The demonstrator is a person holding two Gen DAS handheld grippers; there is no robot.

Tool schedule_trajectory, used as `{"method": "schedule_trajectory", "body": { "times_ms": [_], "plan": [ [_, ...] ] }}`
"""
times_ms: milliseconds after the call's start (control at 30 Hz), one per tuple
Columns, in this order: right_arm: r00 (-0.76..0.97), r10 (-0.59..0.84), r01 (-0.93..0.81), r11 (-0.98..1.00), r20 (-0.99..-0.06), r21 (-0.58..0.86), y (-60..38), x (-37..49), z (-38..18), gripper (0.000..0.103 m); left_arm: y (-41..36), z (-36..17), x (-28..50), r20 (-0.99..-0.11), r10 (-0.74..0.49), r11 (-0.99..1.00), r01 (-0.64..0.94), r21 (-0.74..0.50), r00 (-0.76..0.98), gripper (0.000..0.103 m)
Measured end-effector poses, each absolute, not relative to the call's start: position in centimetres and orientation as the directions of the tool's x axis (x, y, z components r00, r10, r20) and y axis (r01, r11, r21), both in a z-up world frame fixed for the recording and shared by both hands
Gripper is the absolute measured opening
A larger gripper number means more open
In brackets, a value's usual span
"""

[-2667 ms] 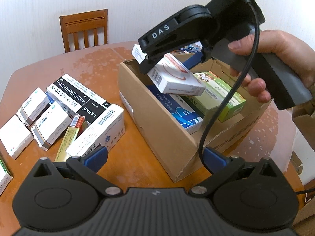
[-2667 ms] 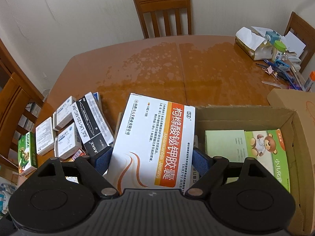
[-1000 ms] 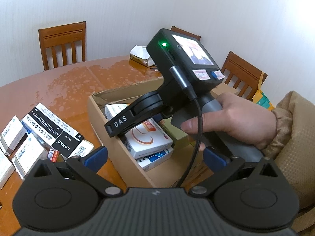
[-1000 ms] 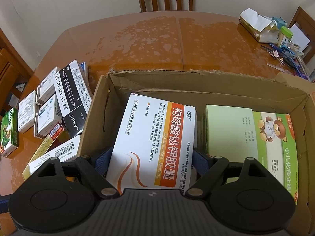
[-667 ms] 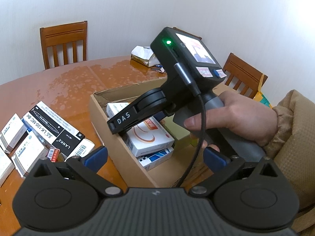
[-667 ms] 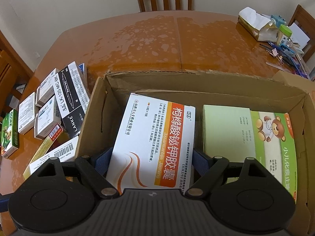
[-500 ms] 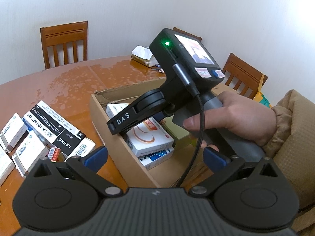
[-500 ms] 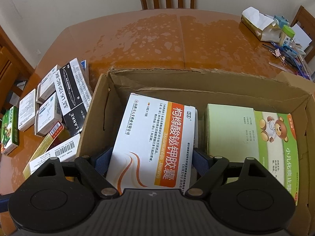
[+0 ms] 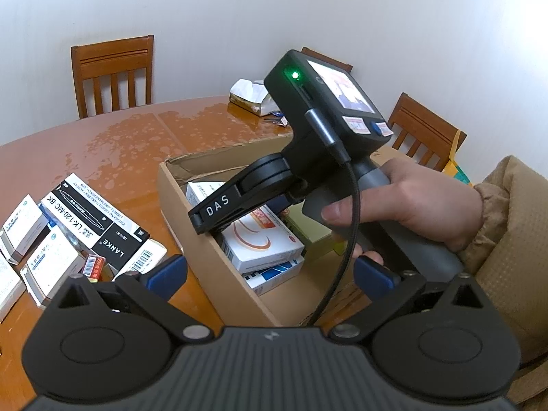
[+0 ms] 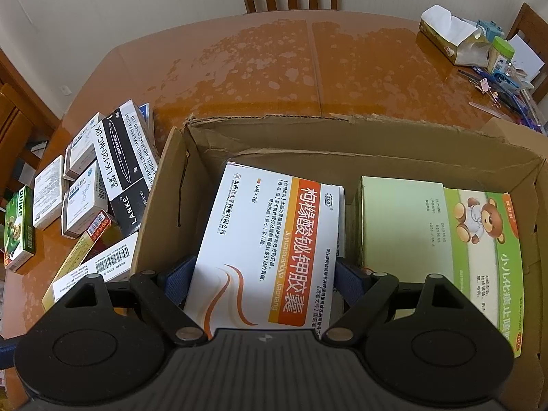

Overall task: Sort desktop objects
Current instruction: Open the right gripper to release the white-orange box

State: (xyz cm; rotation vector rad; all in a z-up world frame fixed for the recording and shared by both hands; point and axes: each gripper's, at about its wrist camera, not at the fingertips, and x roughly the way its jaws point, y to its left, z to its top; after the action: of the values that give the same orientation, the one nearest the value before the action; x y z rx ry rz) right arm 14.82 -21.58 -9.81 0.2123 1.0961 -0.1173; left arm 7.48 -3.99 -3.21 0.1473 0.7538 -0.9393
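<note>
My right gripper (image 10: 263, 275) is shut on a white and orange medicine box (image 10: 274, 239) and holds it low inside the open cardboard box (image 10: 342, 130). In the left wrist view the same medicine box (image 9: 263, 243) lies on a blue and white box (image 9: 274, 275), with the right gripper (image 9: 219, 212) still around it. A green box with a bear picture (image 10: 479, 236) lies to its right. My left gripper (image 9: 270, 274) is open and empty, held in front of the cardboard box (image 9: 205, 257).
Several small boxes lie on the table left of the cardboard box, among them a black and white LANKE pen box (image 10: 123, 167) and a green box (image 10: 19, 226). A tissue pack (image 10: 452, 34) and stationery sit at the far right. Wooden chairs (image 9: 113, 75) stand around.
The right gripper has carried the white and orange box from above the cardboard box's rim down inside it, then held nearly still. The left gripper has drawn back and turned right.
</note>
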Motion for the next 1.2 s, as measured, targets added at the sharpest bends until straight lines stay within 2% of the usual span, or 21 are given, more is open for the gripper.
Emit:
{"method": "schedule_trajectory", "body": {
  "times_ms": [433,500,700,1200],
  "plan": [
    [0.451,0.015,0.187,0.976,-0.892,0.111,-21.9,15.1,-9.7,0.089,-4.0,-3.2,7.5,-0.642,-0.674,0.606,0.77,-0.199,0.365,0.103],
    [0.452,0.008,0.19,0.976,-0.892,0.105,-21.9,15.1,-9.7,0.094,-4.0,-3.2,7.5,-0.641,-0.673,0.609,0.768,-0.198,0.369,0.103],
    [0.459,0.015,0.188,0.976,-0.888,0.114,-21.8,14.8,-9.4,0.095,-4.0,-3.0,8.1,-0.652,-0.649,0.643,0.74,-0.195,0.392,0.103],
    [0.541,0.023,0.225,0.959,-0.841,0.171,-23.5,14.2,-6.1,0.095,-2.6,1.1,8.1,-0.579,-0.721,0.61,0.745,-0.269,0.381,0.103]
  ]
}}
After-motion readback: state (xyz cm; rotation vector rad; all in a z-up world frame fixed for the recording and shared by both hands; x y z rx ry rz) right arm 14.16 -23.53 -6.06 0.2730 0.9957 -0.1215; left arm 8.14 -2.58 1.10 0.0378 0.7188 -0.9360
